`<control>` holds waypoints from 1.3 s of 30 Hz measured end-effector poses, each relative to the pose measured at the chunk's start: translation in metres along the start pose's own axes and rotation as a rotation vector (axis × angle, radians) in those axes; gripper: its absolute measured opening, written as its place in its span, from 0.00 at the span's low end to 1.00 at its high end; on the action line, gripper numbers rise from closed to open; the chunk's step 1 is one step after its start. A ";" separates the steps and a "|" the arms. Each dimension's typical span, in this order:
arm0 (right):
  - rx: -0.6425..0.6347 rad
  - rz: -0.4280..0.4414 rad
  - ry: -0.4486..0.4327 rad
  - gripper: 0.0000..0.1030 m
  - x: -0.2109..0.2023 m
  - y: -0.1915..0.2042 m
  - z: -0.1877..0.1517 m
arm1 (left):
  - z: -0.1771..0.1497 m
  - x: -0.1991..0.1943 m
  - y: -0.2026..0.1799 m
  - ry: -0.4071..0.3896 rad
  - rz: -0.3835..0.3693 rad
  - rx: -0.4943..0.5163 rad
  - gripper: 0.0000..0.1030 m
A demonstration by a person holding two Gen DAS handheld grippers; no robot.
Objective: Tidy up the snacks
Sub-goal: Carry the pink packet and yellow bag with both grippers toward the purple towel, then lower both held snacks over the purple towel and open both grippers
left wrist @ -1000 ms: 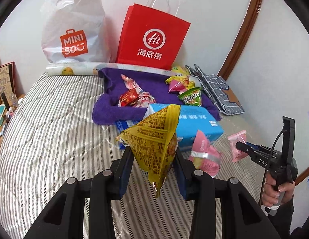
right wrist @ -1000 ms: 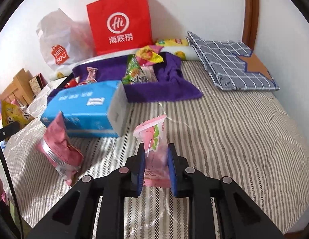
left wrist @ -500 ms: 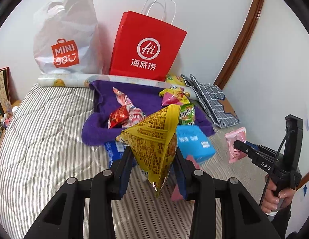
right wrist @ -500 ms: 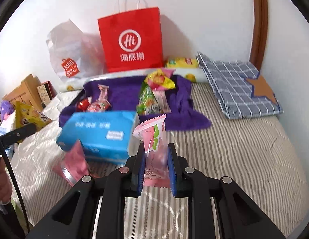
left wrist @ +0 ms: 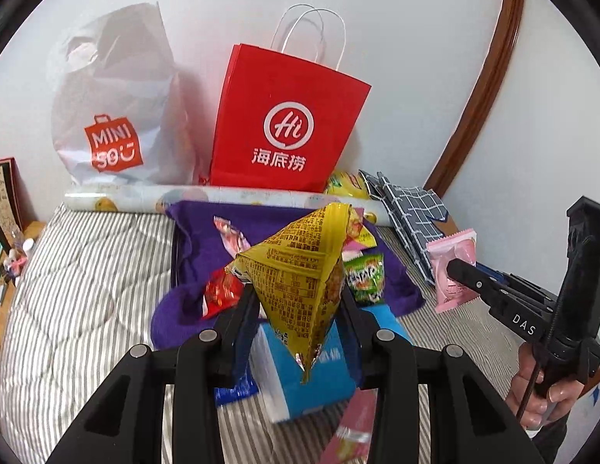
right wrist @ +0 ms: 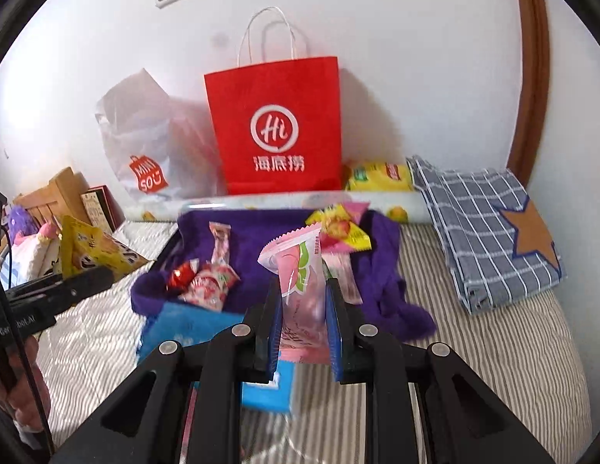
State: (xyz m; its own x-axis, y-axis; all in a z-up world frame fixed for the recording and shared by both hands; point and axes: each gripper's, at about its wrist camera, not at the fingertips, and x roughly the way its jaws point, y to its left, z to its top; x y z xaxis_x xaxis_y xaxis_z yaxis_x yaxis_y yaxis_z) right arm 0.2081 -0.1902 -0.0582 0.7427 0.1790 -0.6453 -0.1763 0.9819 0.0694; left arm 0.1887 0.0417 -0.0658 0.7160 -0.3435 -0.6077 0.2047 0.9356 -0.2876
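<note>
My left gripper [left wrist: 298, 301] is shut on a yellow snack packet [left wrist: 300, 266] and holds it up above the blue tissue box [left wrist: 307, 382]. My right gripper [right wrist: 303, 305] is shut on a pink snack packet [right wrist: 300, 270], also raised; it shows in the left wrist view [left wrist: 452, 266]. Beyond both lies a purple cloth [right wrist: 261, 232] with several snack packets on it, red [left wrist: 220, 292], green [left wrist: 363, 276] and yellow-pink [right wrist: 342, 228]. The left gripper and its yellow packet [right wrist: 91, 249] show at the left of the right wrist view.
A red paper bag [left wrist: 288, 123] and a white Miniso bag [left wrist: 118, 108] stand against the wall behind the cloth. A folded checked cloth [right wrist: 489, 228] lies at the right on the striped bed [left wrist: 87, 270]. A pink packet [left wrist: 350, 433] lies near the box. A nightstand with clutter [left wrist: 5, 255] is left.
Both grippers have moved forward and up toward the purple cloth and bags, each still holding its packet. The tissue box now lies under the grippers.
</note>
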 end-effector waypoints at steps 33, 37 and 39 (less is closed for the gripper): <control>0.021 0.031 0.143 0.21 0.153 -0.034 0.035 | 0.035 0.130 0.059 0.097 0.078 -0.116 0.36; 0.056 0.048 0.167 0.22 0.159 -0.039 0.030 | 0.032 0.134 0.059 0.105 0.072 -0.124 0.36; 0.054 0.046 0.170 0.22 0.160 -0.039 0.030 | 0.031 0.135 0.058 0.108 0.066 -0.124 0.36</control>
State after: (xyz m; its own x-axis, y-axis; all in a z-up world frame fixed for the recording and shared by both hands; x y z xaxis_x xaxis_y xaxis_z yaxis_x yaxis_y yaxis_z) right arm 0.3529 -0.1981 -0.1413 0.6140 0.2152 -0.7594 -0.1690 0.9756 0.1399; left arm 0.3182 0.0523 -0.1416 0.6477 -0.2944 -0.7027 0.0705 0.9415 -0.3295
